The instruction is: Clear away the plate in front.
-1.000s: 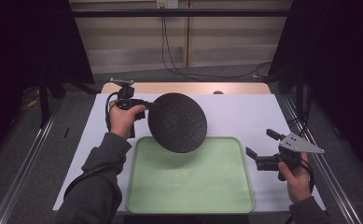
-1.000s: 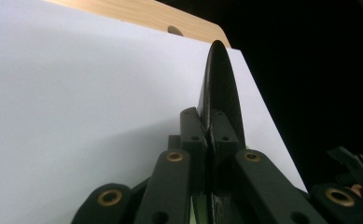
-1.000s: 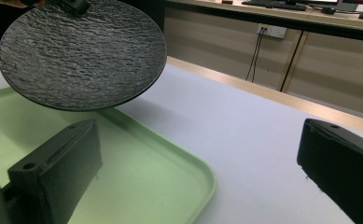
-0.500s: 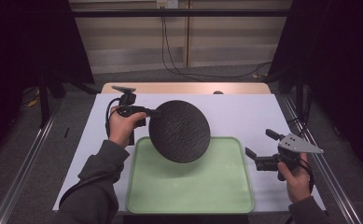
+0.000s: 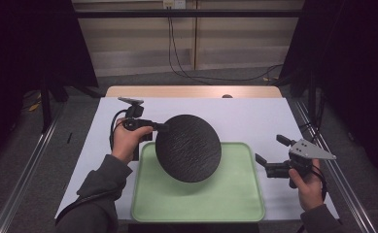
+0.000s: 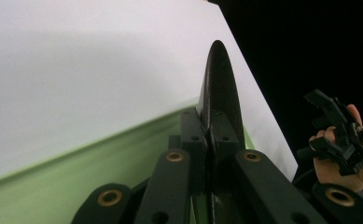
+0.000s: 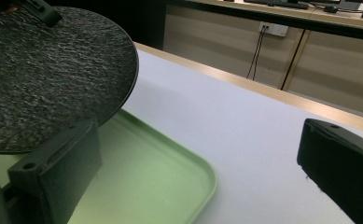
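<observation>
Left gripper (image 5: 163,127) clamps plate (image 5: 188,147) rim, seemingly above tray (image 5: 235,204).

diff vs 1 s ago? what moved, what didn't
The left tongs, shut on the rim of the black round plate, carried it toward the person and down, so it now hangs tilted over more of the green tray, not yet set down. Nothing was grabbed or released. The right tongs stayed open beside the tray's right edge; the tray itself did not shift.

No readable text anywhere (labels or numbers).
</observation>
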